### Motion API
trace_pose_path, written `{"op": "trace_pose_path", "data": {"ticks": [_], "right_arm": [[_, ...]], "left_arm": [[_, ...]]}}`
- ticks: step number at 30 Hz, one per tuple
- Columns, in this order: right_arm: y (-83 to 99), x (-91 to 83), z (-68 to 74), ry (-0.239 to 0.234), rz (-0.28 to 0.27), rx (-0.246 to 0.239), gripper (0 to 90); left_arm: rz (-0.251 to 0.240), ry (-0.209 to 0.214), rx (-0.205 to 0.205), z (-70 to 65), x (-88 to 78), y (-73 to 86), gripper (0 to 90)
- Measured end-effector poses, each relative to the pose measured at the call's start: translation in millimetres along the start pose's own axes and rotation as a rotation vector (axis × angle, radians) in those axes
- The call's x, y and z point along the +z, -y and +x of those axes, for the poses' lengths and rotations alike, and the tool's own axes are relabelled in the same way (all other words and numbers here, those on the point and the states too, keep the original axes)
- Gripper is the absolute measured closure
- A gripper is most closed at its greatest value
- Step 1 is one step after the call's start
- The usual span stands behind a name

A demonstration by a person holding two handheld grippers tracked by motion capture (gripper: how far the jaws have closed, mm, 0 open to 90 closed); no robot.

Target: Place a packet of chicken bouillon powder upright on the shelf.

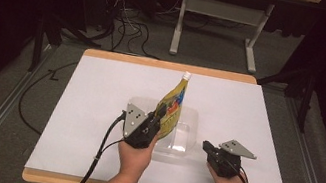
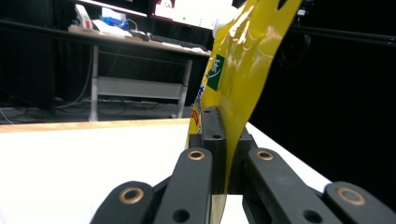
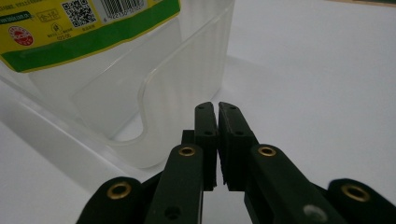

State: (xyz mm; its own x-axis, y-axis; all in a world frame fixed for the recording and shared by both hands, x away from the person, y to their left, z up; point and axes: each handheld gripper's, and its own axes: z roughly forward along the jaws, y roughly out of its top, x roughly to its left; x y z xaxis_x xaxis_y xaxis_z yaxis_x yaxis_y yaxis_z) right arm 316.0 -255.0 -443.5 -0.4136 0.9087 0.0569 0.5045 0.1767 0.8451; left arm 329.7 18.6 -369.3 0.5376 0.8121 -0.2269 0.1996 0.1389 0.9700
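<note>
Pouch [image 1: 174, 104], yellow with a white screw cap [image 1: 186, 76], is held tilted above a clear plastic tub [image 1: 189, 126] near the middle of the white table [image 1: 100, 90]. Its cap end points up and away from the person; its lower end hangs over the tub opening. The left gripper [image 1: 161, 113] is clamped on the lower part of the pouch. In the left gripper view the two jaws are pressed together with the yellow film [image 2: 238, 84] pinched between them, and the pouch rises up and to the right from the grip.

The right gripper [image 1: 207, 147] rests low, just beside the right side of the tub. In the right gripper view [image 3: 218, 140] its jaws stand closed against each other, with only a thin slit between the pads and nothing in it. The tub wall [image 3: 187, 88] stands directly ahead and left of these jaws, and a rounded notch is cut into its rim.

Beyond the table, a desk frame [image 1: 219, 20] and loose cables [image 1: 127, 24] lie on the grey floor.

Markings: seen through the tub wall, the back of the pouch [image 3: 84, 28] carries a green band, a QR code, a barcode and a red round mark; the small print is not readable. A small green square label [image 2: 215, 72] appears on the side of the pouch, its text too blurred to read.
</note>
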Motion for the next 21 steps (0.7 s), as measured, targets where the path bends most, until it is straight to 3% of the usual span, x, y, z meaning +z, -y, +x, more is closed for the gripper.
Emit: {"op": "trace_pose_path", "data": {"ticks": [3,7,13,16,18,21], "right_arm": [[0.1,-0.4,-0.1,0.000,0.000,0.002,87.4],[0.3,0.1,0.2,0.001,0.003,0.000,87.4],[-0.1,1.0,3.2,-0.001,0.003,-0.004,87.5],[0.2,1.5,2.0,-0.002,0.005,-0.006,87.5],[0.4,1.4,1.6,-0.003,0.008,-0.011,87.4],[0.3,1.4,2.1,-0.002,0.006,-0.008,87.4]], "left_arm": [[-0.009,-0.010,0.019,-2.1,-0.2,1.5,90.0],[-0.024,-0.026,-0.024,-0.9,-1.0,2.8,90.0],[-0.030,-0.021,-0.050,-3.8,0.1,3.7,90.0],[-0.034,-0.030,-0.044,-3.7,-0.1,3.9,90.0],[-0.032,-0.023,-0.079,-2.5,0.9,4.3,90.0],[-0.032,-0.023,-0.078,-4.2,1.8,4.2,90.0]]}}
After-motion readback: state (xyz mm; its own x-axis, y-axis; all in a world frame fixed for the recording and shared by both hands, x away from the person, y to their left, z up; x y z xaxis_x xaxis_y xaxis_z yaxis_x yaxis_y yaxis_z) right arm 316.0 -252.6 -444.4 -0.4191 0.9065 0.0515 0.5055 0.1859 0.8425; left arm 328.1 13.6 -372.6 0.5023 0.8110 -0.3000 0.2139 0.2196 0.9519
